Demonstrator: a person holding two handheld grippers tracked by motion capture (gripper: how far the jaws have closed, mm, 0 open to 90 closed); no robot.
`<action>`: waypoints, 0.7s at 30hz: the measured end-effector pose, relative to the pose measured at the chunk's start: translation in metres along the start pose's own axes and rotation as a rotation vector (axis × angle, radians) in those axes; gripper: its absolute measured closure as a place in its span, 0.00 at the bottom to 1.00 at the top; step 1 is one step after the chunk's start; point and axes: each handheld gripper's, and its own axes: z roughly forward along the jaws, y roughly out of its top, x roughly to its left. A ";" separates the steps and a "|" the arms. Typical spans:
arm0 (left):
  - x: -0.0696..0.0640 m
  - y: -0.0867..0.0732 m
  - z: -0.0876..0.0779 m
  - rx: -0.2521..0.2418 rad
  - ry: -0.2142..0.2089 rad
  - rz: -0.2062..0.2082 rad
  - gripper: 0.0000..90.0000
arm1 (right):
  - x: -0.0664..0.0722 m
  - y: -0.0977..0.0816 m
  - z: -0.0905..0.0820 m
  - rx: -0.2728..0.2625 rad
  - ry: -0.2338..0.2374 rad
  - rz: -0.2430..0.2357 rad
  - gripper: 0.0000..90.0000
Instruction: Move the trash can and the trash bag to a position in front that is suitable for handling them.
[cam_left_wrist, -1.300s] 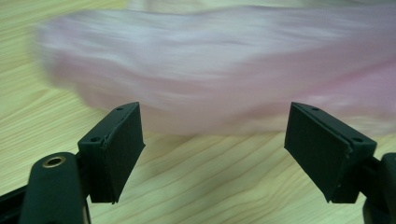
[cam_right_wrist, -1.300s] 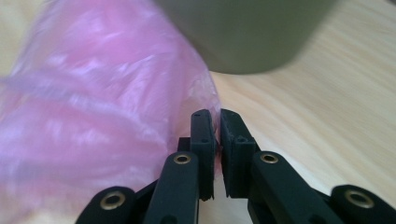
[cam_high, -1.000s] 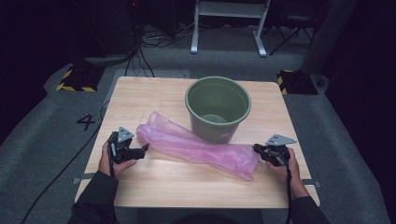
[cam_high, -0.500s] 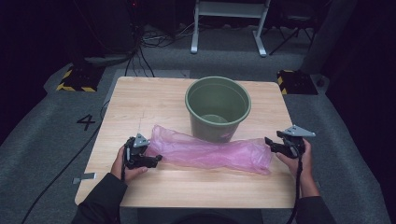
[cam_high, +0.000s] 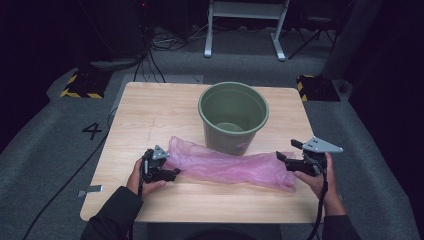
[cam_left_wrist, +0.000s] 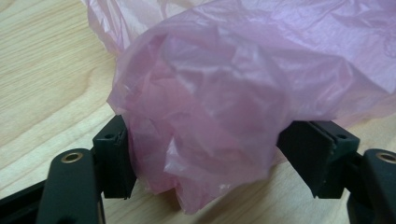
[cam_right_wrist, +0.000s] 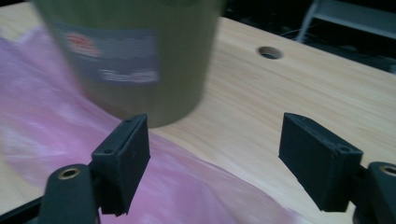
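A crumpled pink plastic bag (cam_high: 225, 167) lies stretched left to right across the wooden table (cam_high: 150, 110), in front of a green bucket (cam_high: 232, 115). My left gripper (cam_high: 175, 172) is at the bag's left end. Its jaws have just been closing and still stand wide, with the bunched film (cam_left_wrist: 205, 107) between the pads. My right gripper (cam_high: 286, 150) hovers just above the bag's right end. Its jaws have just been opening and hold nothing. In the right gripper view the bag (cam_right_wrist: 56, 135) lies below the gripper (cam_right_wrist: 212, 158) and the bucket (cam_right_wrist: 140, 56) stands close ahead.
The bucket stands upright at the table's middle back, with a label on its side. A round hole (cam_right_wrist: 270, 52) is cut in the tabletop beyond it. Cables and a white metal frame (cam_high: 245, 20) are on the grey floor behind the table.
The right gripper let go of the bag's right end, opened and rose. The left gripper slid right toward the near edge, onto the bag's left end. The bag now lies straighter across the table.
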 end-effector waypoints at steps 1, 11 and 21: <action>0.000 0.000 0.000 0.000 0.000 0.000 0.29 | 0.000 0.000 0.000 0.000 0.000 0.000 0.27; -0.022 0.005 0.009 0.002 0.030 0.034 0.28 | 0.065 -0.001 0.031 0.041 0.160 -0.081 0.24; -0.037 0.013 0.019 -0.012 0.014 0.040 0.28 | 0.085 -0.029 0.086 0.199 0.145 -0.150 0.21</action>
